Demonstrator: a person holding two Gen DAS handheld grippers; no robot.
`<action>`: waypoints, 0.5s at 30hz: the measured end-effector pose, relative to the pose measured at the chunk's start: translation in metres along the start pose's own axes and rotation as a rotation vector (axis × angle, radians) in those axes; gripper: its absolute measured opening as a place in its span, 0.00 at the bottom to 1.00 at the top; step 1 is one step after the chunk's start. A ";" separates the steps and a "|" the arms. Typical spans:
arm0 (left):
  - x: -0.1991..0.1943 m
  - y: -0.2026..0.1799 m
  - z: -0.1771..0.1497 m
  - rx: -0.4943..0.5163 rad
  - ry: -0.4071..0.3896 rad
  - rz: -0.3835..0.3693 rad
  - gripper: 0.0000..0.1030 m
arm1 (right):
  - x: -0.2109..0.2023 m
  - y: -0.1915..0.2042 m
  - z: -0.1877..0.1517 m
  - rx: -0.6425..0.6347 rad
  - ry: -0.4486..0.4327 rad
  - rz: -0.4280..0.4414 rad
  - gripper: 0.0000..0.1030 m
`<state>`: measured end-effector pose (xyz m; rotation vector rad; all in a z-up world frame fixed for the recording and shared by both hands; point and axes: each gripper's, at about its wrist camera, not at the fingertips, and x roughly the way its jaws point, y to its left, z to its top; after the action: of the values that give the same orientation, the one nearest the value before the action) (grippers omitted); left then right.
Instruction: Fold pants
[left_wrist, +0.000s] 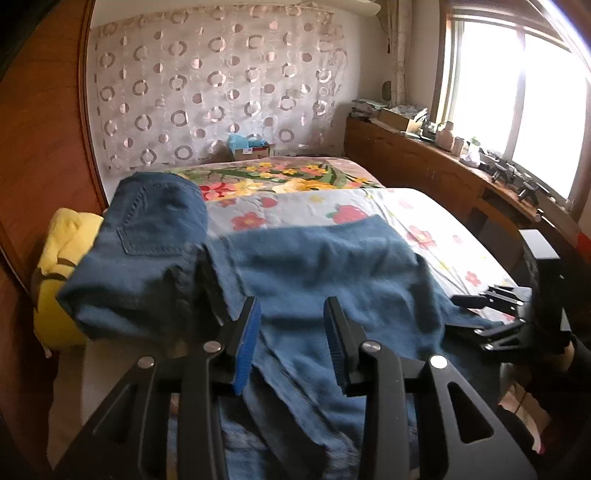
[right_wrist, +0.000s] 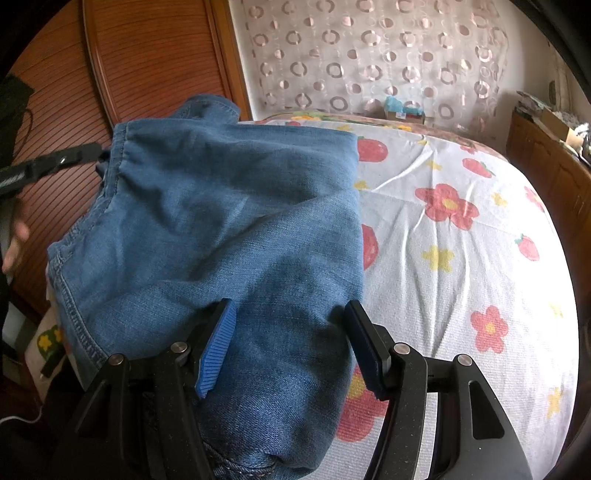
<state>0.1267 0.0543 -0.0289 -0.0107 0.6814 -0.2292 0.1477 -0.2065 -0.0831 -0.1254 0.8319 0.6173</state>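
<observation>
Blue jeans (left_wrist: 332, 266) lie spread on the flowered bed sheet (left_wrist: 424, 210). Their top part with a back pocket (left_wrist: 147, 229) bulges up at the left. My left gripper (left_wrist: 291, 321) hovers over the denim with its jaws apart and nothing pinched; it also pokes in by the waistband (right_wrist: 74, 157) in the right wrist view. My right gripper (right_wrist: 291, 332) stands open, its fingers straddling a fold of the jeans (right_wrist: 221, 203) at their right edge. In the left wrist view it sits at that edge (left_wrist: 476, 317).
A yellow cushion (left_wrist: 62, 258) lies left of the bed against a wooden panel (left_wrist: 37, 147). A wooden sideboard (left_wrist: 424, 162) with clutter runs under the window on the right. A small box (left_wrist: 251, 147) stands at the bed's far end. Bare sheet (right_wrist: 443, 258) stretches right of the jeans.
</observation>
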 end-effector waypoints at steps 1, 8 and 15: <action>-0.001 -0.003 -0.004 -0.004 0.000 -0.002 0.33 | 0.000 0.000 0.000 0.000 0.000 0.000 0.61; 0.006 -0.025 -0.025 -0.006 0.032 -0.028 0.33 | 0.000 0.000 0.000 -0.001 0.000 -0.001 0.61; 0.008 -0.037 -0.037 -0.003 0.046 -0.034 0.33 | 0.000 0.000 0.000 0.000 0.000 -0.001 0.61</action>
<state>0.1016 0.0195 -0.0594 -0.0199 0.7276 -0.2612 0.1477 -0.2065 -0.0830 -0.1261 0.8320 0.6170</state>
